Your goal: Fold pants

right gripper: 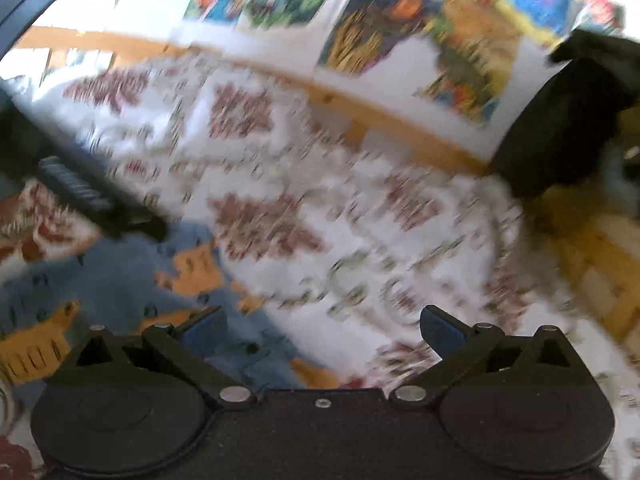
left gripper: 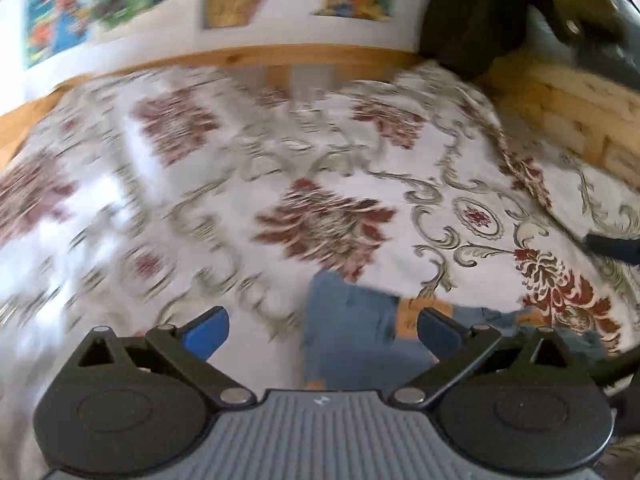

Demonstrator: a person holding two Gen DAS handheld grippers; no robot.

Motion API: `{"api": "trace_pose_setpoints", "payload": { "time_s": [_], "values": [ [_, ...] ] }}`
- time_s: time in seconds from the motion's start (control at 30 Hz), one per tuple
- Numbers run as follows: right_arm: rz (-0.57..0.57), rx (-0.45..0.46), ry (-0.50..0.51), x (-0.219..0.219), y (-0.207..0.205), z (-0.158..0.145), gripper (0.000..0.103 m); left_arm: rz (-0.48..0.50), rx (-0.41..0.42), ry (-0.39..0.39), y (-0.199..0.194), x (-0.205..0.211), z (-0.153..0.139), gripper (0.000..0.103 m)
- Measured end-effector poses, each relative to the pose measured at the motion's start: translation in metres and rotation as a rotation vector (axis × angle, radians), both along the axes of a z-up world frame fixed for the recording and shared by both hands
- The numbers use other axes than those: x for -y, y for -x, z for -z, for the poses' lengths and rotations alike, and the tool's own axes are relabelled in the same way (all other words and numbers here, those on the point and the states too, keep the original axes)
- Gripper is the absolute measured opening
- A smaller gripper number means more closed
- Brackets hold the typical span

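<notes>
- Both hand-held grippers hang with fingers spread wide and empty: the left hand-held gripper (left gripper: 323, 334) over the pants' (left gripper: 352, 336) near edge, the right hand-held gripper (right gripper: 322, 334) just right of them.
- Judged: slow down, then pinch the hem or waistband, both layers together, before lifting.
- The pants lie on the bed (left gripper: 224, 208), on its patterned cover; blue fabric with orange animal prints, already bunched. Blur hides details.
</notes>
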State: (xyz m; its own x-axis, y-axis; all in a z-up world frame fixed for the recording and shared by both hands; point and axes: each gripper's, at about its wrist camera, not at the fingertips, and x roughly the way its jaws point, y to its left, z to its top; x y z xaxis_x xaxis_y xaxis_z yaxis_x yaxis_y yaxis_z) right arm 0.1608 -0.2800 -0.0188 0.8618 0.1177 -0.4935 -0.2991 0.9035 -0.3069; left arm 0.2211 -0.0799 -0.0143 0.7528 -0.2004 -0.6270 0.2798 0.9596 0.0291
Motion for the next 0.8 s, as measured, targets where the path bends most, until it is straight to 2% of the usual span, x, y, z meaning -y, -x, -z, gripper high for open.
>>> {"api": "trace_pose_setpoints", "payload": {
  "time_s": [0.1,0.13,0.3,0.4,0.47,0.57,0.7,0.73,0.8],
  "values": [
    [-0.001,-0.053,0.049,0.006,-0.013,0.021,0.102,0.012,-0.009,-0.181,-0.03,0.024,0.034,0.102],
    [0.006,-0.049,0.052,0.013,-0.015,0.023,0.102,0.018,-0.001,-0.194,-0.035,0.025,0.04,0.103],
    [0.077,0.01,-0.085,0.045,0.001,0.003,0.102,0.039,0.0,-0.058,-0.044,-0.004,0.039,0.103],
    [0.071,0.051,-0.148,0.047,0.017,-0.011,0.102,0.005,0.039,-0.04,-0.035,-0.022,0.023,0.103],
    [0.04,0.014,-0.183,0.042,0.027,-0.012,0.102,0.008,0.034,-0.037,-0.021,-0.031,0.014,0.103],
    [0.026,-0.055,-0.176,0.03,0.043,-0.002,0.102,0.048,-0.014,-0.055,0.006,-0.036,0.014,0.103],
    [0.084,-0.178,-0.107,0.024,0.06,0.022,0.102,0.076,-0.065,-0.146,0.041,-0.036,0.036,0.103],
    [0.104,-0.197,-0.127,0.028,0.065,0.025,0.102,0.069,-0.071,-0.171,0.049,-0.039,0.04,0.103],
    [0.142,-0.22,-0.205,0.038,0.075,0.023,0.102,0.042,-0.085,-0.152,0.059,-0.047,0.037,0.103]
  ]
}}
